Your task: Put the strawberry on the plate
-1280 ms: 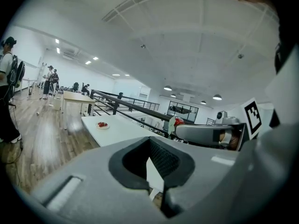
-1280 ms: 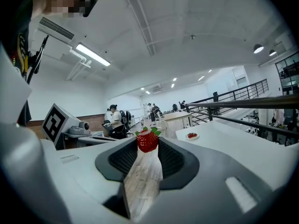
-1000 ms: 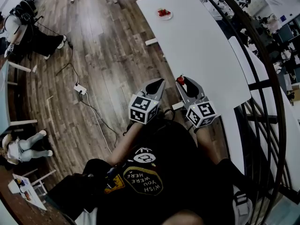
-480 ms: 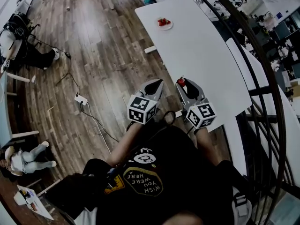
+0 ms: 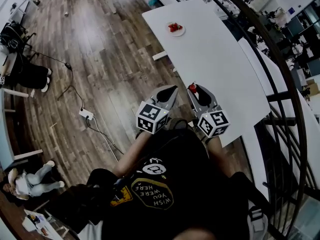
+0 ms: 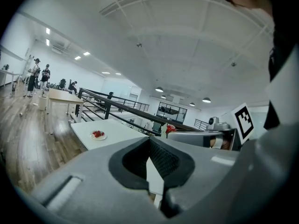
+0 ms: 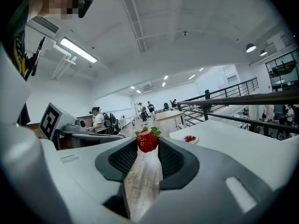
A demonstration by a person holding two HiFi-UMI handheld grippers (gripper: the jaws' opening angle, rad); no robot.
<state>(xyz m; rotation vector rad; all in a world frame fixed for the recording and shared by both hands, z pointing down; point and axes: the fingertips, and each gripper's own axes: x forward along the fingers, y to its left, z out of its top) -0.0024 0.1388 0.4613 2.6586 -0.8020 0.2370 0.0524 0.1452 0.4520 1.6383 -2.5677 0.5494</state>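
A small white plate (image 5: 175,29) with red strawberries on it lies near the far end of a long white table (image 5: 220,69). It also shows in the left gripper view as the plate (image 6: 98,135) and in the right gripper view as the plate (image 7: 190,138). My right gripper (image 5: 194,88) is held over the table's near left edge, shut on a red strawberry (image 5: 192,87) at its tips; close up, the strawberry (image 7: 147,142) sits between the right gripper (image 7: 147,147) jaws. My left gripper (image 5: 171,89) hangs beside it over the floor, jaws together and empty, as the left gripper (image 6: 149,140) view confirms.
A black metal railing (image 5: 270,64) runs along the table's right side, with another white table (image 5: 295,134) beyond it. Wood floor (image 5: 110,59) lies to the left, with a power strip and cable (image 5: 86,115). People sit at the far left (image 5: 25,74).
The view has advanced toward the table: the plate sits lower in the head view and the floor items have slid back. Both grippers keep their pose, the strawberry still held.
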